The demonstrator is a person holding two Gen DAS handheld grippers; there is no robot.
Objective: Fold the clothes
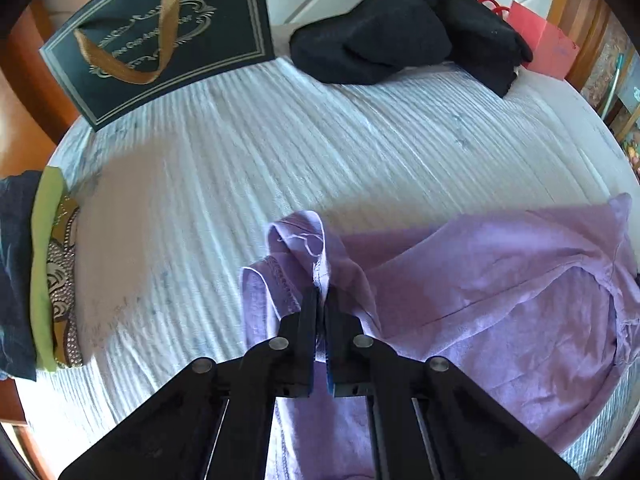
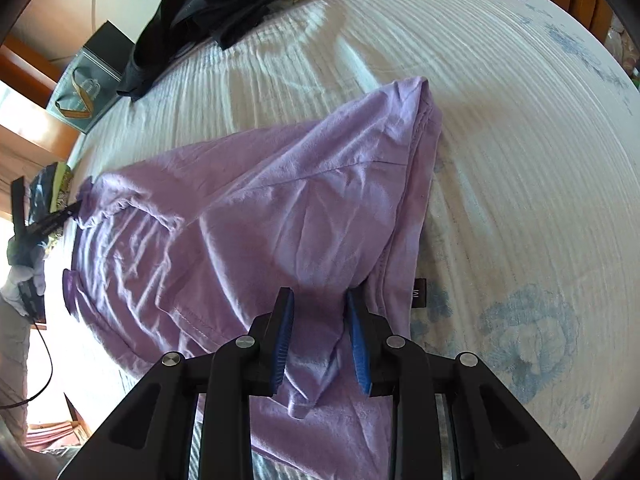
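A lilac T-shirt (image 1: 500, 280) lies crumpled on the white ribbed bedspread (image 1: 280, 152). My left gripper (image 1: 322, 300) is shut on a hemmed corner of the shirt and lifts it slightly off the bed. In the right wrist view the shirt (image 2: 260, 208) spreads across the bed, and my right gripper (image 2: 320, 300) has its blue pads apart around a raised fold of the shirt, not pinching it. The left gripper shows small at the far left of the right wrist view (image 2: 68, 212), holding the shirt's edge.
A pile of black clothes (image 1: 400, 28) lies at the far side of the bed. A dark gift bag (image 1: 160, 36) stands at the far left, a red bag (image 1: 540, 40) at the far right. Folded clothes (image 1: 44, 276) are stacked at the left edge.
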